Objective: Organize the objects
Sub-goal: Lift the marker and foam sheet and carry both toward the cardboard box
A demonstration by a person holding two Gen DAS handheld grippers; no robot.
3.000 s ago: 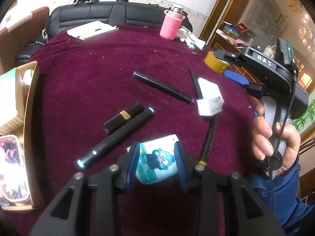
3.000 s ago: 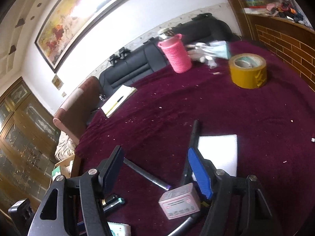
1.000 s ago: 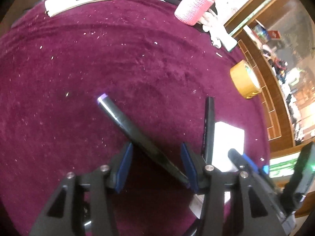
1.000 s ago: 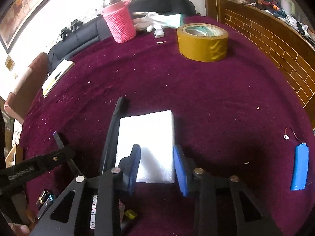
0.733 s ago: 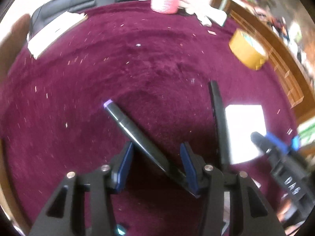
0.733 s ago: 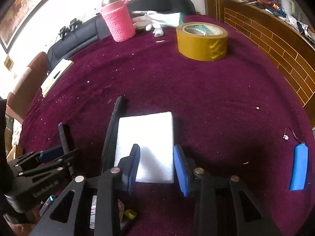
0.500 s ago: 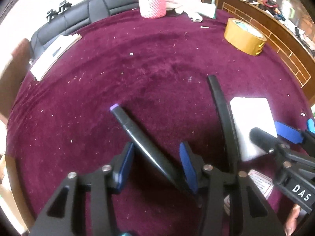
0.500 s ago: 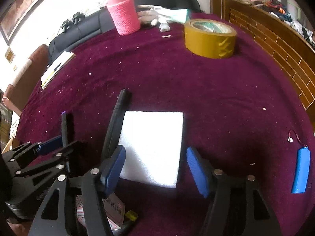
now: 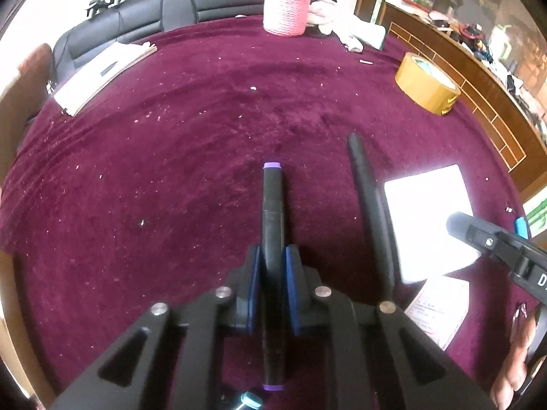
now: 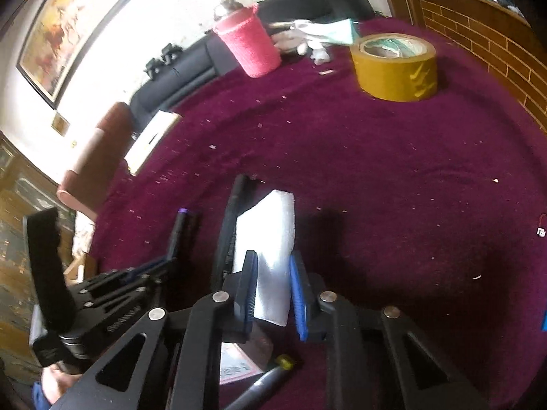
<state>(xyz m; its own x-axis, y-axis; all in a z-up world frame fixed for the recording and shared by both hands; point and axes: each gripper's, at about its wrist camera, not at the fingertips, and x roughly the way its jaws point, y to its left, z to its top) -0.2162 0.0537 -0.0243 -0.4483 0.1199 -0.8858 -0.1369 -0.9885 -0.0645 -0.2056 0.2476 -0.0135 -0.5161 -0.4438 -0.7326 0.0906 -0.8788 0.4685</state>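
- Where the dark red cloth of the worktop reaches its far left edge, a notepad lies flat, with a black sofa behind it.
- In the middle of the left wrist view, the left claw has just closed and now pinches a black marker with purple ends between its blue pads.
- The marker runs straight along the claw, its far purple end pointing away over the cloth and its near end showing below the pads.
- Just right of the marker lies a long black pen, apart from it and angled slightly.
- Right of that pen, touching or nearly touching it, is a white foam block.
- The right claw has just closed on this block; its blue pads press the near end of the block, which stands tilted up on edge rather than flat.
- Below the right claw lie a small printed box and a grey marker with a yellow tip.
- A hand grips the right tool's handle at the lower right of the left wrist view.
- Far back, a pink knitted cup stands upright, with crumpled white cloth beside it.
- Further right, well apart from the pens, a roll of yellow tape lies flat.
- At the far right edge of the right wrist view a small blue object is cut off; what it is cannot be told.
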